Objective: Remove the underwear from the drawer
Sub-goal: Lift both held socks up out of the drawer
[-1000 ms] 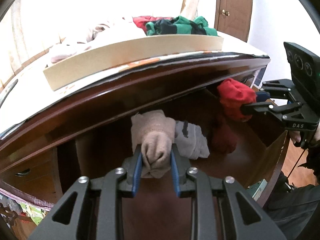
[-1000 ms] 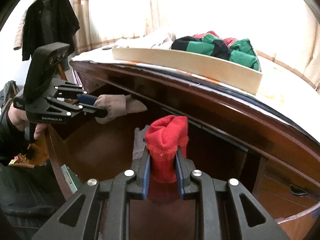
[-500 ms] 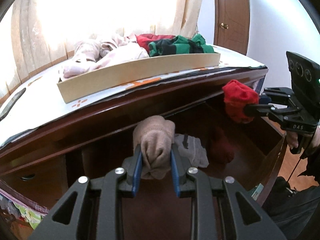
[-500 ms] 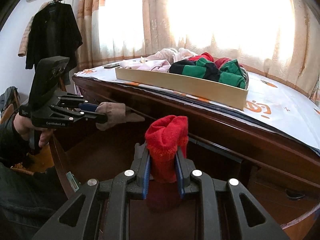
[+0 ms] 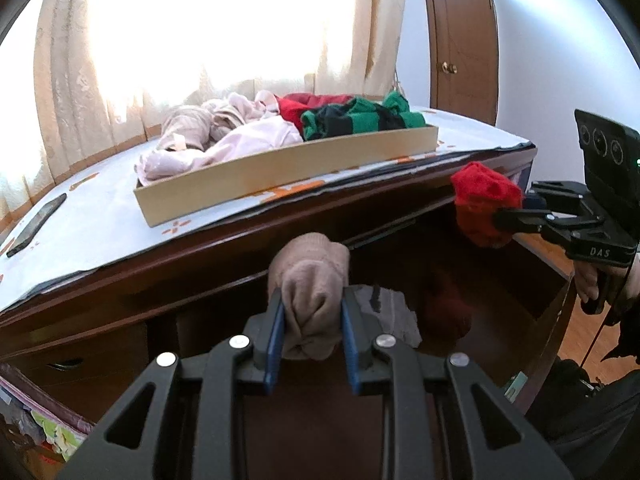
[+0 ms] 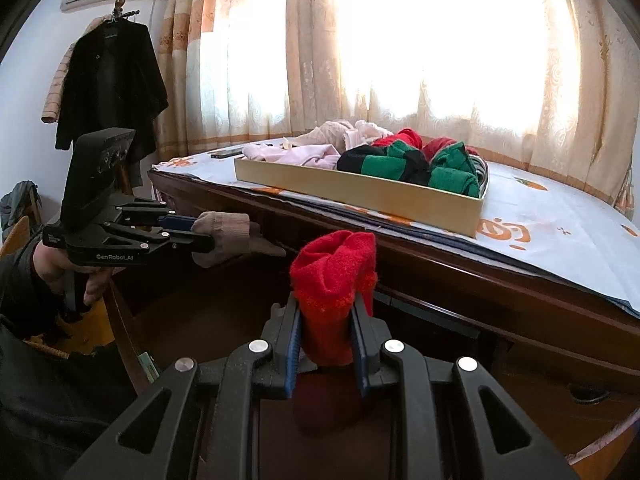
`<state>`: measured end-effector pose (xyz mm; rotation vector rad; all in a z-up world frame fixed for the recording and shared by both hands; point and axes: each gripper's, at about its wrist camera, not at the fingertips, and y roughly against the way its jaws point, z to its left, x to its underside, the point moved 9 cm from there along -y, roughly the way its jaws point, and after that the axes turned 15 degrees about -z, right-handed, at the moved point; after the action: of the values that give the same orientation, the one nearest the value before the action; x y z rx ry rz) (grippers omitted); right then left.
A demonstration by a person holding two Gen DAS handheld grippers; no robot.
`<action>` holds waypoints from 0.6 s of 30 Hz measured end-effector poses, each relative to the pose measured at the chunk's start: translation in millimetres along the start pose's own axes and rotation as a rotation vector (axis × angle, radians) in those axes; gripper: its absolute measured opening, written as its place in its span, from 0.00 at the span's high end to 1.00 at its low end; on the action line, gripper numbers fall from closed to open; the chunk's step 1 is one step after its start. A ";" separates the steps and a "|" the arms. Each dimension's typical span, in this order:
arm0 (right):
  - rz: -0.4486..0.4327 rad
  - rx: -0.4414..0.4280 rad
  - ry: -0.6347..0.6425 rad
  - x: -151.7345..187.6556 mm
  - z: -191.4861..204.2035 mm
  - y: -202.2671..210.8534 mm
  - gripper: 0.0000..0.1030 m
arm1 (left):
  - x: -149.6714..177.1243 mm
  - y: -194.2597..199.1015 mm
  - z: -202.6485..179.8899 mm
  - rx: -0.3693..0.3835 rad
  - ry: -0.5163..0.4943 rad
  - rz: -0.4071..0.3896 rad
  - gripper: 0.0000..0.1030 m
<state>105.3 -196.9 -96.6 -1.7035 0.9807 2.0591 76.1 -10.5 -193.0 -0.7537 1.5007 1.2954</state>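
Sunlit curtains back the counter [image 6: 560,240] as I hold two bundles above the open drawer [image 5: 552,308]. My left tongs [image 5: 308,332] are clamped on a beige bundle [image 5: 310,280]; my right tongs [image 6: 326,344] are clamped on a red bundle [image 6: 334,276]. Both hang just below the counter's front edge. A grey piece [image 5: 390,316] lies in the drawer under the beige one. To finish well, I judge I should lift both clear of that edge before carrying them to the tray [image 5: 280,176] near the counter's middle, keeping the grips firm so no fabric slips.
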 end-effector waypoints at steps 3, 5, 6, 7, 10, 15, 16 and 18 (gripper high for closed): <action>-0.017 0.001 0.002 -1.5 -0.1 2.8 0.77 | -2.9 3.6 0.6 -0.004 0.000 -0.026 0.77; -0.031 -0.002 0.005 -2.6 0.4 5.3 0.77 | -4.2 5.4 -0.7 0.003 -0.004 -0.041 0.77; -0.038 -0.003 0.007 -3.2 0.6 6.4 0.77 | -5.0 6.1 -0.7 0.001 -0.006 -0.048 0.77; -0.043 -0.004 0.009 -4.0 1.2 7.5 0.77 | -5.5 6.6 -1.1 0.001 -0.009 -0.053 0.77; -0.058 -0.002 0.015 -5.3 2.2 10.0 0.77 | -6.8 7.8 -1.3 -0.002 -0.010 -0.067 0.77; -0.088 -0.003 0.027 -8.7 4.3 13.5 0.77 | -9.7 12.2 0.7 -0.011 0.001 -0.099 0.77; -0.098 -0.004 0.030 -9.9 4.5 13.7 0.77 | -10.6 13.5 1.2 -0.011 0.008 -0.108 0.77; -0.112 -0.006 0.035 -11.5 5.5 15.1 0.77 | -12.2 14.3 1.3 -0.014 0.015 -0.120 0.77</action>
<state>94.9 -201.9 -80.5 -1.7616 0.8688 1.9699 67.6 -7.5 -176.4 -0.8513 1.4377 1.2138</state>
